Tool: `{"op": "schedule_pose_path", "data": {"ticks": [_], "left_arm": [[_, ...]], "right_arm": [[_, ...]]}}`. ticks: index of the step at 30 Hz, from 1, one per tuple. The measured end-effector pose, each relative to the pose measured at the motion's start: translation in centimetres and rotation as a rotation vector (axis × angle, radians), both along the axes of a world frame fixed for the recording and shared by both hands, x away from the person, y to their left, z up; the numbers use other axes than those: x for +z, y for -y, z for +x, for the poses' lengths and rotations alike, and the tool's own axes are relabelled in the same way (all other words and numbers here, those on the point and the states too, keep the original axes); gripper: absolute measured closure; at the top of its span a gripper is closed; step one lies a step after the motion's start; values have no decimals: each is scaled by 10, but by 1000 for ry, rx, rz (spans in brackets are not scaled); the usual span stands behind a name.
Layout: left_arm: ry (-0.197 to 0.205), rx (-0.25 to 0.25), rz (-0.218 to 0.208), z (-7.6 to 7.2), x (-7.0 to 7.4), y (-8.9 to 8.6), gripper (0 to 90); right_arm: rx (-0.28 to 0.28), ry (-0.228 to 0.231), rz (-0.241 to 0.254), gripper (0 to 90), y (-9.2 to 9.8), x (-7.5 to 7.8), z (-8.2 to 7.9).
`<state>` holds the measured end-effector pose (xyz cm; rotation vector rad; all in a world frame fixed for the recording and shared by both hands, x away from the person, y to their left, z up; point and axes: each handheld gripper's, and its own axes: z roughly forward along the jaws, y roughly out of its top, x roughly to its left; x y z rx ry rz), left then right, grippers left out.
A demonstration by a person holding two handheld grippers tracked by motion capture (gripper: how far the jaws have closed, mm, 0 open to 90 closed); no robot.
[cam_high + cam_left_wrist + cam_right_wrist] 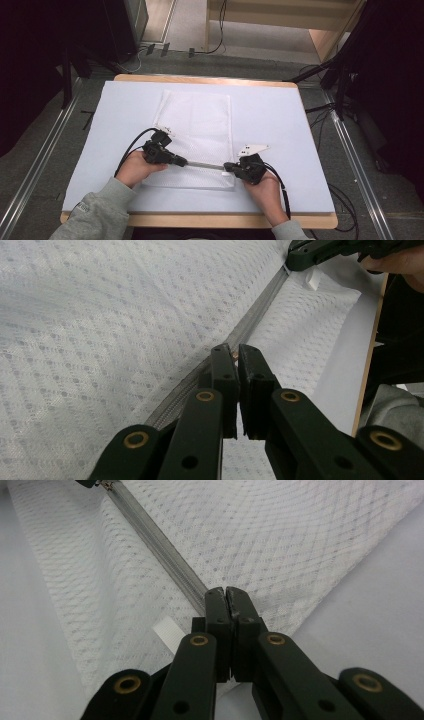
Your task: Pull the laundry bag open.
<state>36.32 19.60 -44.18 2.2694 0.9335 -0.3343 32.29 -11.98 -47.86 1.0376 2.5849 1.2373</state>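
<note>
A white mesh bag [196,140] lies flat on the pale sheet [280,115] that covers the counter [205,79], its long side running away from the person and its near end close to the front edge. Along that near end runs a grey zipper [205,165], stretched in a straight line between the two tools. The left gripper [181,161] comes in from the left, and its jaws are pinched together on the zipper's pull; in the left gripper view the left gripper [234,356] shows a small metal piece caught between the tips, with the zipper [250,322] running away from it toward the other tool at the top of the view. The right gripper [228,167] meets the same line from the right, its jaws closed tight on the end of the zipper at the bag's near right corner. In the right gripper view the right gripper [225,596] has its tips pressed flat together where the zipper [155,542] ends, and a small white label [167,631] sticks out of the mesh bag [280,545] just beside them. Both hands rest low over the counter, the grey sleeves [102,210] coming in from the near edge.
</note>
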Motion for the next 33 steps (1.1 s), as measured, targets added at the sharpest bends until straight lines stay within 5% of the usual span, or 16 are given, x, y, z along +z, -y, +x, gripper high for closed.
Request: {"op": "schedule_pose_path", "data": {"ticks": [8,33], "left_arm": [[10,12,29,1,1,-5,882],[4,53,21,1,3,-26,882]], "right_arm": [[0,1,0,900,0,0,0],[10,-4,-4,900,0,1,1]]}}
